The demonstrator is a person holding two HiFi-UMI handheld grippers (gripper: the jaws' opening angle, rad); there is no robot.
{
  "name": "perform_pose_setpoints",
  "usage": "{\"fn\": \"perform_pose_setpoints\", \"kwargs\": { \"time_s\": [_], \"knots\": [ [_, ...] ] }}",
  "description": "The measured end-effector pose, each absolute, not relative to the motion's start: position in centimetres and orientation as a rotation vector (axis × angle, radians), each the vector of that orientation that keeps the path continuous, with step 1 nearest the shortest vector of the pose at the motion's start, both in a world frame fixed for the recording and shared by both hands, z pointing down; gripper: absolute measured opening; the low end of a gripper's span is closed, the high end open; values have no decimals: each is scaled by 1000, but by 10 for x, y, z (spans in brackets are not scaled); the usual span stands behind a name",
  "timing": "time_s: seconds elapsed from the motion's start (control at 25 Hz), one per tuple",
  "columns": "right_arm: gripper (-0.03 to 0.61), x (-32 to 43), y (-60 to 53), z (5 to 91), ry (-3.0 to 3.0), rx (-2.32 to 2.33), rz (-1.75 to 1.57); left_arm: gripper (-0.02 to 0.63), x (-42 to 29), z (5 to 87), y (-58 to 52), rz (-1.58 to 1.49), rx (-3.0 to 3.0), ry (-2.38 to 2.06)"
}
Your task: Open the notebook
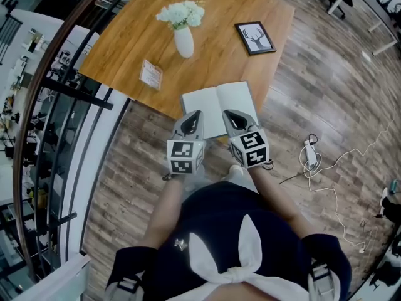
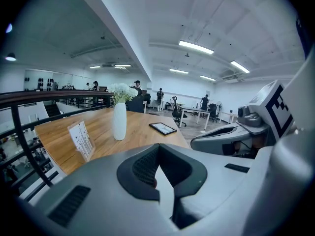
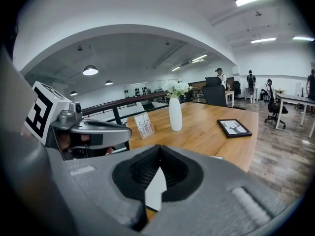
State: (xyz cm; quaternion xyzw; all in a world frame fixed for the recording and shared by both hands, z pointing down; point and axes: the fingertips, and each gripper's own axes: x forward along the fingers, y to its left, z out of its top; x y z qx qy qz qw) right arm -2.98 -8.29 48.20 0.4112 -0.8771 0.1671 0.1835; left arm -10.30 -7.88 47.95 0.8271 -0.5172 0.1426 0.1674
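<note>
1. Closest of all, the person's dark top (image 1: 219,231) is seen, with both claws held out just past it.
2. Both claws are clenched, and nothing is held: the left gripper (image 1: 194,119) and the right gripper (image 1: 232,119) hang over the near end of the notebook (image 1: 219,105).
3. White pages are shown, so the notebook seems to be open already (it lies right at the near edge of the table (image 1: 125,42)).
4. A good finish: the claws should be lifted straight back, so no page is brushed or dragged off the edge.
5. Plenty of bare wood is left before the vase (image 1: 183,41), card stand (image 1: 151,74) and picture frame (image 1: 255,37).
</note>
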Motion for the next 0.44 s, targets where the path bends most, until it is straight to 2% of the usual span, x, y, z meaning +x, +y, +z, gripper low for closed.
{"fn": "perform_pose_setpoints", "kwargs": {
  "time_s": [0.44],
  "knots": [
    [-3,-28,-80,485,-2465,1144,476,17,-104,483,-75,395,2332,-1490]
  ]
}}
